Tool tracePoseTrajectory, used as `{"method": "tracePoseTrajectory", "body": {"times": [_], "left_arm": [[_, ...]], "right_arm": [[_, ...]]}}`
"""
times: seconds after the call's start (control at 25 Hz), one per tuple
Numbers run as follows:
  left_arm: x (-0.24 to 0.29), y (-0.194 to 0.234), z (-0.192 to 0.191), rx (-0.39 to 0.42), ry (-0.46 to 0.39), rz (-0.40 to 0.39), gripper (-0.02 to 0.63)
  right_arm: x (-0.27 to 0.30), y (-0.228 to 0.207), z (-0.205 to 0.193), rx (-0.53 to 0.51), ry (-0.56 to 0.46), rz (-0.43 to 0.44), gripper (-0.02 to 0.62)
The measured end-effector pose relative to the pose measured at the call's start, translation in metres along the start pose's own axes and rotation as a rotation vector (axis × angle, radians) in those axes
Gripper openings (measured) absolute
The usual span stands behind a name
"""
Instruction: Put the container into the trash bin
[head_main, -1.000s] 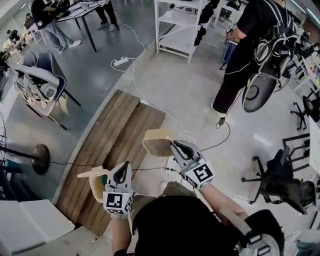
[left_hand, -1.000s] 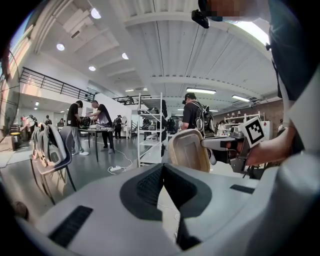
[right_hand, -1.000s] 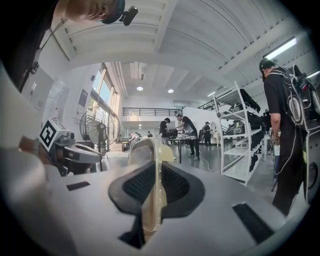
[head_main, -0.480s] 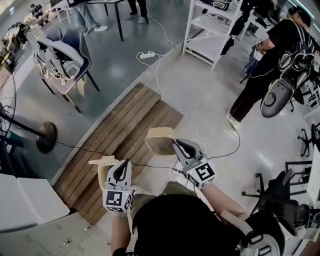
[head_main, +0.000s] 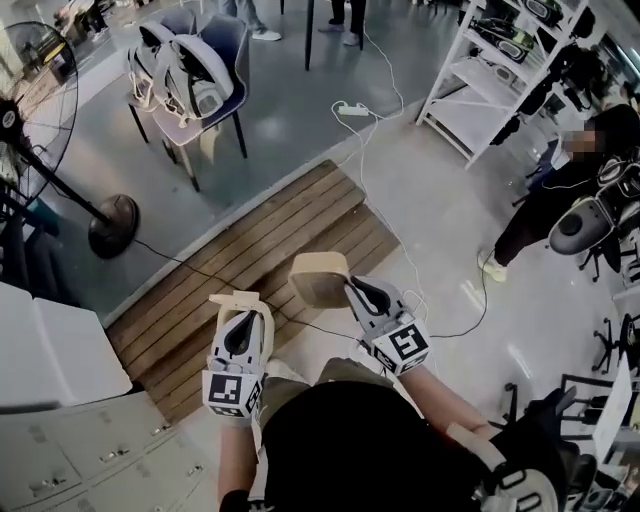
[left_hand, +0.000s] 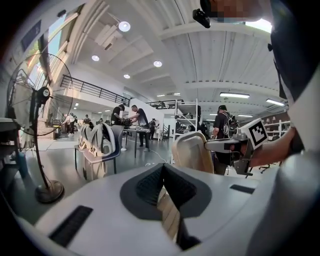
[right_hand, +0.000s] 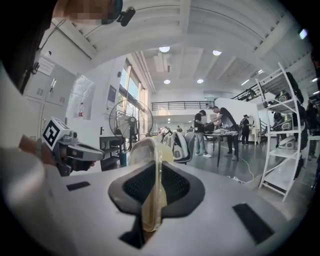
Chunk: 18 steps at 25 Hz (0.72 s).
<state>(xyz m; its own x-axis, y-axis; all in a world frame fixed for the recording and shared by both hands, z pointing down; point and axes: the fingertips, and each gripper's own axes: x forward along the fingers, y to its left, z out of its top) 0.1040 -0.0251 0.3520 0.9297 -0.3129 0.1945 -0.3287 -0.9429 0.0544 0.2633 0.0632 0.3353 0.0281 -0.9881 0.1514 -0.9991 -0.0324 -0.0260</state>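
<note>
Container (head_main: 318, 278) | clamped in right tool (head_main: 353, 289) | beige piece (head_main: 231, 298) in left tool (head_main: 240, 316)

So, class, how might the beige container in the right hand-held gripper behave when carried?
Probably light: the right hand-held gripper holds the container out by one thin edge. Its wall looks thin and translucent, so likely bendy and easily crushed.
</note>
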Motion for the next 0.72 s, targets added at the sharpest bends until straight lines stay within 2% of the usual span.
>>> {"method": "tracePoseTrajectory", "body": {"times": [0.24, 0.44, 0.72], "left_arm": [[-0.041, 0.06, -0.016, -0.053, -0.003, 0.086, 0.008], [-0.07, 0.103, -0.031, -0.077, -0.003, 0.122, 0.008], [-0.103, 0.137, -0.052, -0.115, 0.004, 0.181, 0.008]], "right_arm": [[0.058, 0.056, 0.001, -0.022, 0.021, 0.1, 0.048], [0.099, 0.102, -0.004, -0.036, 0.039, 0.151, 0.048], [0.134, 0.149, -0.018, -0.053, 0.082, 0.233, 0.048]]}}
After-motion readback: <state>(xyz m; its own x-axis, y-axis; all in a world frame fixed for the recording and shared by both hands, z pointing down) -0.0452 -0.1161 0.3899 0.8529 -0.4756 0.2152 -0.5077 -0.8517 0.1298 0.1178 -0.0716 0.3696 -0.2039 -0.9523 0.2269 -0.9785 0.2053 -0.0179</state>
